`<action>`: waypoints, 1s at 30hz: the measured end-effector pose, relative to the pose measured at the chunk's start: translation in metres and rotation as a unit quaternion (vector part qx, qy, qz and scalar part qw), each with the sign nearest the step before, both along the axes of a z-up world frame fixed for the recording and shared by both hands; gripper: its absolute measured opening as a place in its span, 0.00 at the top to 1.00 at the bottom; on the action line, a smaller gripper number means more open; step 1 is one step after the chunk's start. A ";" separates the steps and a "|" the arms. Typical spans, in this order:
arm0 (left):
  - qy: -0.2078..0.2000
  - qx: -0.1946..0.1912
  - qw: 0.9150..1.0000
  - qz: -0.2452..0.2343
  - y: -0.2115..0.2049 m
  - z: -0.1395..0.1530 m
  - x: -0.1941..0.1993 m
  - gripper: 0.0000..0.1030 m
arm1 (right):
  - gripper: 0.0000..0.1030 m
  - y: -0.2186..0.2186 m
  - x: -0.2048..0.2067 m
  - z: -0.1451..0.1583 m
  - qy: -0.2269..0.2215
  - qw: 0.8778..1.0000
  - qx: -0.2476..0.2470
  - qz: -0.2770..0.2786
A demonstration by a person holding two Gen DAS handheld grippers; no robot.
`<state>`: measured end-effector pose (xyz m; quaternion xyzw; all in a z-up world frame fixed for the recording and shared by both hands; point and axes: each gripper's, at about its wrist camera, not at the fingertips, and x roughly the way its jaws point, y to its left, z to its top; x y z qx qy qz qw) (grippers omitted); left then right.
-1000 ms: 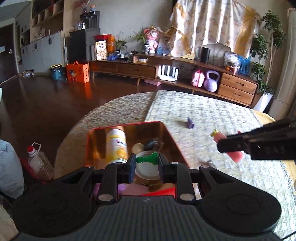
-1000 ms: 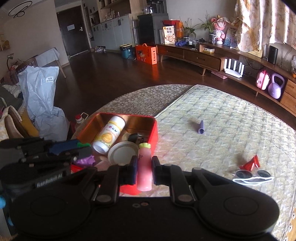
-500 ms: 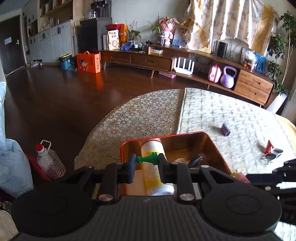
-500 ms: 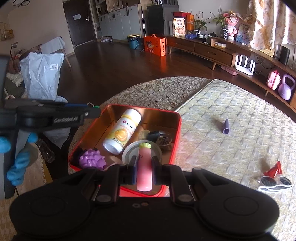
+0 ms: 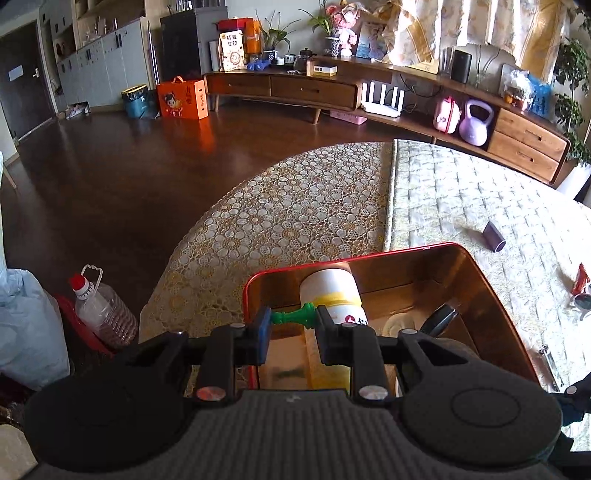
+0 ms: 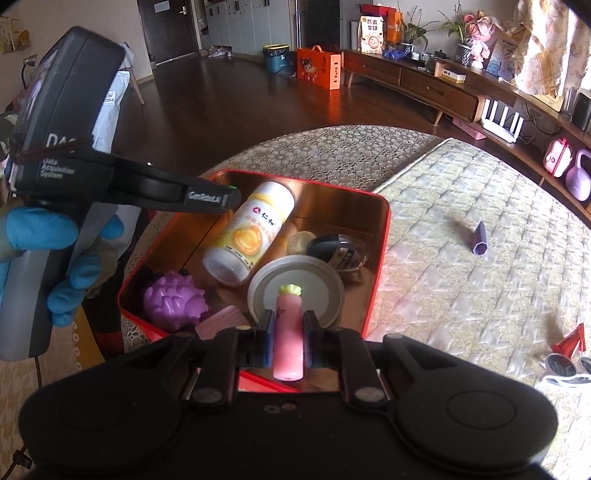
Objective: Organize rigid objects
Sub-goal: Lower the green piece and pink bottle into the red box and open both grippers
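Hovering over red tin (image 6: 376,258): left gripper (image 5: 291,318) pinching green pawn (image 5: 293,316), right gripper (image 6: 288,328) pinching pink tube (image 6: 289,332).

Daylight enters through the curtains (image 5: 476,33) at top right, so the far room is bright while the dark wood floor (image 5: 110,177) reads dim with soft sheen patches. The red tin (image 6: 376,254) has a mirror-like copper interior that throws warm glare and reflections, and objects on the quilted cover (image 6: 461,280) cast short, soft shadows toward the left. Strong fisheye bending at the edges with black vignette in the top right corners; the sunglasses (image 6: 565,365) look slightly smeared near the right wrist view's edge, centre mostly sharp.
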<state>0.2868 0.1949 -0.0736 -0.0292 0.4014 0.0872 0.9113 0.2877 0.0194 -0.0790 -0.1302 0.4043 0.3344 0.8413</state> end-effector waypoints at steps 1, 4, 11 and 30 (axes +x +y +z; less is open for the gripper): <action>0.001 0.001 1.000 0.000 0.000 -0.002 0.001 0.76 | 0.86 0.002 0.000 -0.002 -0.001 1.000 -0.002 0.001; 0.005 0.002 1.000 0.004 0.002 -0.006 0.003 0.76 | 0.86 0.005 0.000 -0.005 0.003 1.000 -0.003 0.003; 0.005 0.014 1.000 -0.004 -0.003 -0.012 0.000 0.76 | 0.85 0.008 -0.002 -0.014 0.008 1.000 -0.010 0.011; 0.025 0.054 0.998 -0.017 -0.020 -0.021 -0.001 0.76 | 0.77 0.004 -0.001 -0.019 0.020 1.000 0.005 -0.005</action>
